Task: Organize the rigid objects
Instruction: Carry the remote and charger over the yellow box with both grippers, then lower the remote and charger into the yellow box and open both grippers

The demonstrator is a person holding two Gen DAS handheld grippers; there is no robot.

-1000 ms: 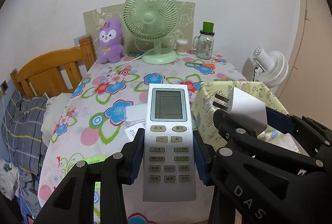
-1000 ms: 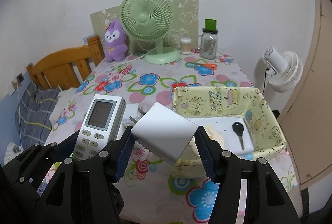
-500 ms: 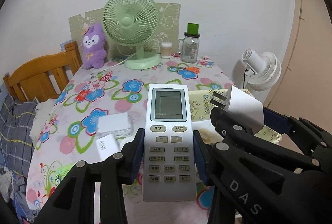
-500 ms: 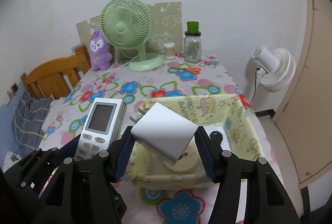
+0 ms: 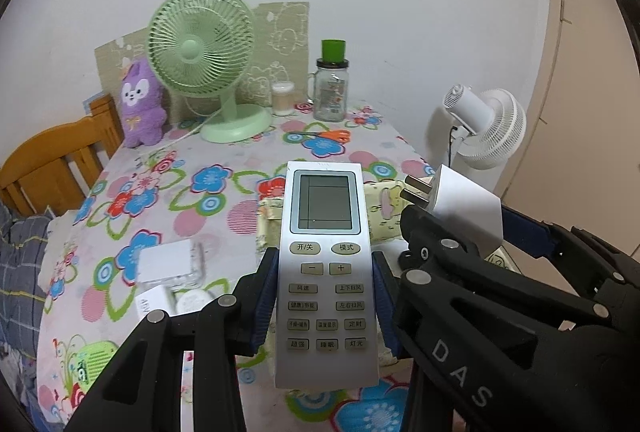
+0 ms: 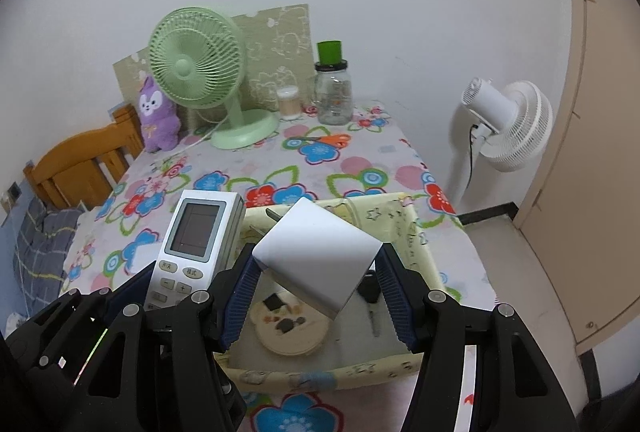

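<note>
The left claw is clenched on a silver remote control, its blue pads pressing the remote's two long edges around the button rows, the screen end sticking out ahead of the fingertips. Just to its right, the right claw grips a white plug adapter by its flat sides; the adapter's metal prongs point forward and to the left.

Both claws hang above the flowered surface. Directly below and ahead of the right claw sits a yellow fabric box, and inside it lie a round cream disc and a black key. To the left of the left claw, on the surface, lie some small white boxes.

Far ahead of both claws, against the wall, stand a green desk fan, a purple plush toy and a glass jar with a green lid; orange-handled scissors lie in front of the jar.
</note>
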